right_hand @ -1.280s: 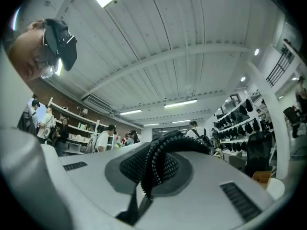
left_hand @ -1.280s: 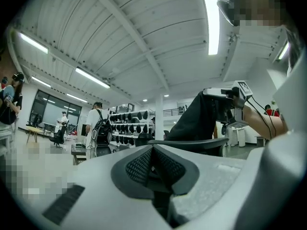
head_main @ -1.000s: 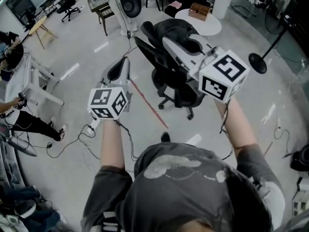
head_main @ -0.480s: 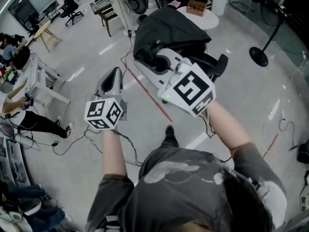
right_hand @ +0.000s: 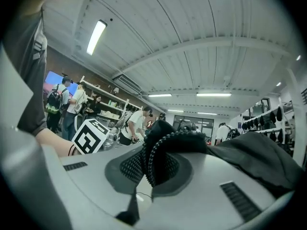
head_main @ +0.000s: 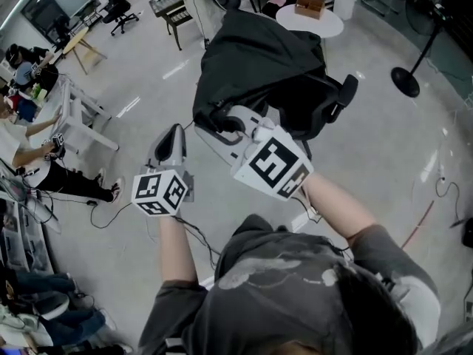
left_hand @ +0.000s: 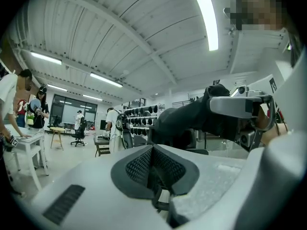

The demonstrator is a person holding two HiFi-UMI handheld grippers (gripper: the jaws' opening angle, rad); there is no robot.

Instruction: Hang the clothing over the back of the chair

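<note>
A black jacket point(head_main: 259, 58) is draped over the black office chair, whose armrest point(head_main: 344, 93) sticks out at the right. My right gripper point(head_main: 222, 124) is shut on the jacket's near edge at the lower left. In the right gripper view the zipper edge point(right_hand: 163, 152) is pinched between the pads and the rest of the jacket point(right_hand: 254, 159) trails off to the right. My left gripper point(head_main: 176, 130) hovers to the left of the jacket, apart from it, shut with nothing in it point(left_hand: 154, 169). In its view the right gripper point(left_hand: 240, 107) holds the dark jacket point(left_hand: 192, 121).
A round white table point(head_main: 325, 26) with a wooden box stands behind the chair. A floor stand's black base point(head_main: 405, 80) is at the right. A white desk point(head_main: 77, 117) with seated people is at the left. Cables point(head_main: 111, 205) lie on the floor.
The right gripper has come down and left in the head view, drawing the jacket with it. The jacket now spreads over the chair back. The left gripper shifted slightly down.
</note>
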